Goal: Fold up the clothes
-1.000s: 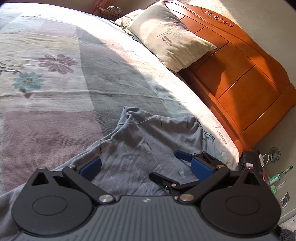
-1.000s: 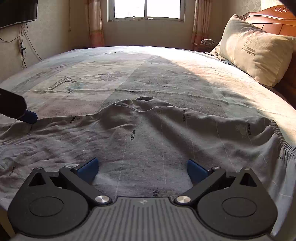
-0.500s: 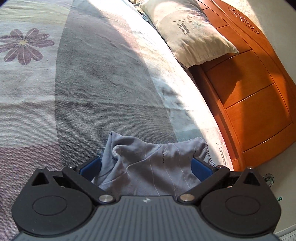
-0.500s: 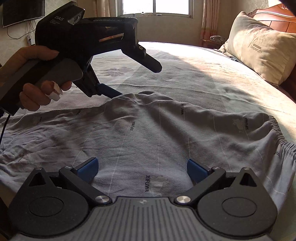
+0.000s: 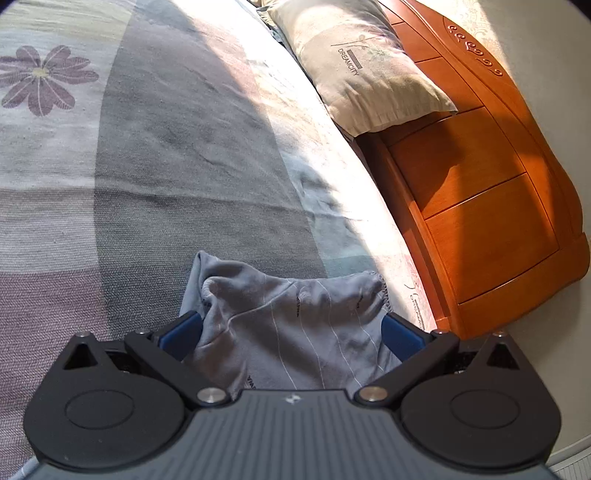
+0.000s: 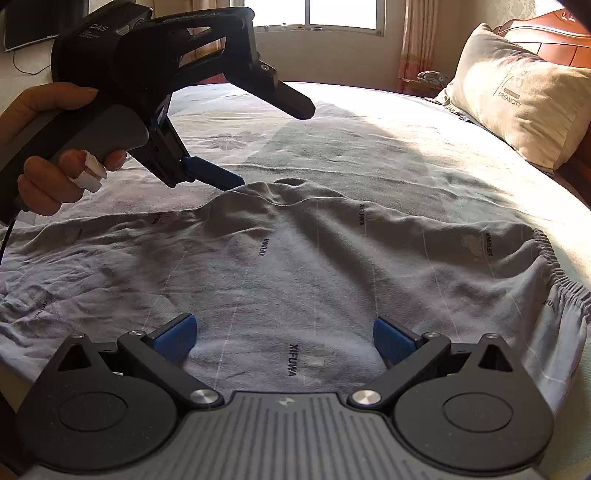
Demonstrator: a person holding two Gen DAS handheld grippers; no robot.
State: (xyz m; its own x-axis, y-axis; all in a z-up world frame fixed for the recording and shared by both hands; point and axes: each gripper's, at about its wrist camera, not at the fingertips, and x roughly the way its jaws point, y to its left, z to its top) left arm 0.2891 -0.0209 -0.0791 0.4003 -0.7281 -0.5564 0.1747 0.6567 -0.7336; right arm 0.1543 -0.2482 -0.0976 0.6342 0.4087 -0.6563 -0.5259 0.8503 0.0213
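A pair of grey trousers point(image 6: 295, 258) with thin pale stripes and an elastic waistband lies spread on the bed. My left gripper point(image 5: 291, 334) is open, its jaws wide apart over the bunched far edge of the trousers point(image 5: 288, 306). It also shows in the right wrist view point(image 6: 273, 144), held by a hand, with its lower blue finger point(image 6: 214, 176) touching the raised fold. My right gripper point(image 6: 282, 334) is open and low over the near edge of the trousers, with cloth between the pads.
The bed has a floral sheet point(image 5: 110, 166). A beige pillow point(image 5: 369, 66) leans on the orange wooden headboard point(image 5: 487, 184). In the right wrist view the pillow point(image 6: 517, 99) is at the right and a window point(image 6: 325, 14) is behind.
My left gripper swung in over the far edge of the trousers and lowered onto the fold. My right gripper stayed open and hardly moved.
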